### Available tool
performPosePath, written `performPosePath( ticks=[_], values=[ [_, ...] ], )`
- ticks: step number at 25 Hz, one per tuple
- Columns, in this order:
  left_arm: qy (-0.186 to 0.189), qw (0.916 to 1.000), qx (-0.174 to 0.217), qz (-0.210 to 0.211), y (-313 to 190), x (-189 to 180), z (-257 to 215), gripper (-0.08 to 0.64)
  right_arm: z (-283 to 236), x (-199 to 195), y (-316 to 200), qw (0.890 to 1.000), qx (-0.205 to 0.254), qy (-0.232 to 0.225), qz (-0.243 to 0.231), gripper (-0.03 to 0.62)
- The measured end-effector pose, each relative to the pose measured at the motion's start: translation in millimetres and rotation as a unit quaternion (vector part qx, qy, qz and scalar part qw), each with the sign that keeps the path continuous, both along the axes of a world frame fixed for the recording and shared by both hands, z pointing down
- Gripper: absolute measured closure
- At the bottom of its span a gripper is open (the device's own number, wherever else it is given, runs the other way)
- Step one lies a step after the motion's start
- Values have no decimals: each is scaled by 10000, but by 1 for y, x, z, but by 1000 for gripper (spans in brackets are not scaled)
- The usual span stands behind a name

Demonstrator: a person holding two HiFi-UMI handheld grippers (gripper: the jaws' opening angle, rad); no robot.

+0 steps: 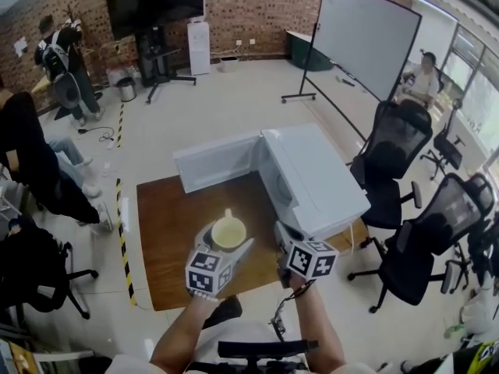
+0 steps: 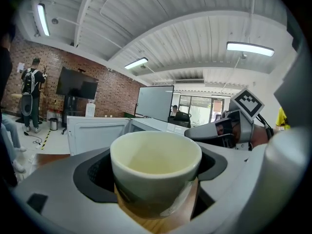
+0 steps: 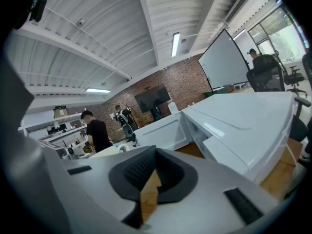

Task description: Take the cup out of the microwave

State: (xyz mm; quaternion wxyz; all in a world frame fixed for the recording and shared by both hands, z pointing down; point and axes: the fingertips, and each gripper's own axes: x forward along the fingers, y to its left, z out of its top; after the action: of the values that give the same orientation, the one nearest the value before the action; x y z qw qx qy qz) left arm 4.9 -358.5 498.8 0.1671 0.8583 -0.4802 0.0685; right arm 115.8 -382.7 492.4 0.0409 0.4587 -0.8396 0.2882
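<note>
Bench (image 1: 168, 232): wooden; in the head view it carries the microwave at its 2 o'clock corner, with bare wood toward 7 o'clock that looks a fair spot to set things down.
Microwave (image 1: 316, 181): white, with its door (image 1: 217, 160) swung wide toward 9 o'clock. The cup is already outside, so the taking-out step seems nearly done.
Left gripper (image 1: 226, 245): jaws clamped on the cup's sides, holding it over the bench. The next move likely calls for a level descent onto the wood, then parting the jaws.
Right gripper (image 3: 151, 177): jaws together and empty, at 3 o'clock of the cup.
Cup (image 2: 156, 165): pale and apparently empty, at 8 o'clock of the microwave's opening. It stands upright, mouth up and long axis vertical, with the handle toward 12 o'clock in the head view.
</note>
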Motion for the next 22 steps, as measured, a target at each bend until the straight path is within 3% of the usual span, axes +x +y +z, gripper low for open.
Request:
performPosePath(
  ticks=[13, 22],
  values=[
    [-4, 9994, -317, -102, 69, -14, 1, 106, 23, -13, 67, 9998, -164, -139, -11, 584],
    [79, 9996, -255, -74, 75, -11, -6, 106, 7, -9, 77, 9999, 95, 14, -38, 586]
  ],
)
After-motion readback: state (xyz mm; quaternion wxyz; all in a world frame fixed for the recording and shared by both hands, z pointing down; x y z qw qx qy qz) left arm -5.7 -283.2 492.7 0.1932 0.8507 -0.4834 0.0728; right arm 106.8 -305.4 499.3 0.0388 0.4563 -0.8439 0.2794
